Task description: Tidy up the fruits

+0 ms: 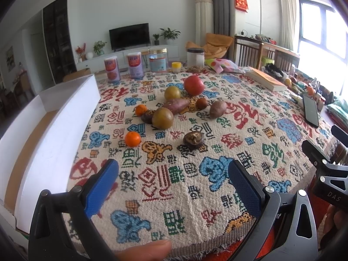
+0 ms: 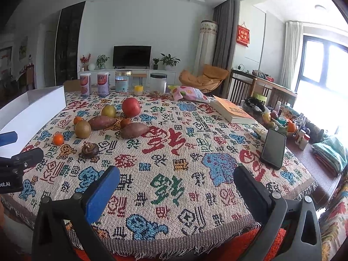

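Note:
Fruit lies in a loose cluster on the patterned tablecloth point(image 1: 195, 195): a red apple point(image 1: 193, 85), two yellow-green round fruits point(image 1: 162, 118) point(image 1: 172, 93), two small oranges point(image 1: 133, 139) point(image 1: 141, 110), a wrinkled dark fruit point(image 1: 193, 139), and two sweet potatoes point(image 1: 176, 105) point(image 1: 217, 108). My left gripper point(image 1: 174, 171) hovers open over the near cloth, well short of the fruit. The right gripper point(image 2: 177, 179) is open too, over the near right part of the cloth, with the apple point(image 2: 131, 107) and the sweet potato point(image 2: 134, 130) far ahead to its left. Nothing sits between either pair of fingers.
A white open box point(image 1: 54, 130) stands along the table's left side. Jars and cans point(image 1: 134, 65) line the far edge, beside a snack bag point(image 1: 219, 64). A book point(image 1: 266, 79) and a phone point(image 2: 273, 149) lie at the right. A thumb point(image 1: 148, 249) shows at the bottom.

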`<state>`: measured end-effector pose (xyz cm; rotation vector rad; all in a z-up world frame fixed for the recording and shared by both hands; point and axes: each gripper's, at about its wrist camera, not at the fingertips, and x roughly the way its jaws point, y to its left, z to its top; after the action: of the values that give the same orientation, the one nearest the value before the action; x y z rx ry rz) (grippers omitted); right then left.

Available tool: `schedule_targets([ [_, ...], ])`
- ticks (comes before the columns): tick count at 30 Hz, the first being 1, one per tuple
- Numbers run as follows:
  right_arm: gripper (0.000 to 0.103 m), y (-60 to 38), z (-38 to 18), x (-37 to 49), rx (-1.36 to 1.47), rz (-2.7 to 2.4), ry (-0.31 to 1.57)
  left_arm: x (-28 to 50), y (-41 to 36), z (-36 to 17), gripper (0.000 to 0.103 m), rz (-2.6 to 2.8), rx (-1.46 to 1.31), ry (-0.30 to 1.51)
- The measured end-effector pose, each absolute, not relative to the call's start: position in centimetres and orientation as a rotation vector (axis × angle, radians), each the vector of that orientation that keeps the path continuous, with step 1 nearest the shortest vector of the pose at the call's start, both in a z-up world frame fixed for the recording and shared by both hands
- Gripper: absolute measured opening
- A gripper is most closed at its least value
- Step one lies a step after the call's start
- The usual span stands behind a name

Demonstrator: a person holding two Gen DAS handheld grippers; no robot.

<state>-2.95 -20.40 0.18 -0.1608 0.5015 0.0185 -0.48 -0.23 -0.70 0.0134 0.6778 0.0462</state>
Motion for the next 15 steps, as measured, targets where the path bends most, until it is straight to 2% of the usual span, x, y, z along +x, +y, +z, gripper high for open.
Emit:
schedule_targets([
  [15,0.103,-19.98,-0.05,-2.85,-0.179,0.02,0.502,-0.36,0.42,-1.02,0.101,0.059,-0.001,0.68],
])
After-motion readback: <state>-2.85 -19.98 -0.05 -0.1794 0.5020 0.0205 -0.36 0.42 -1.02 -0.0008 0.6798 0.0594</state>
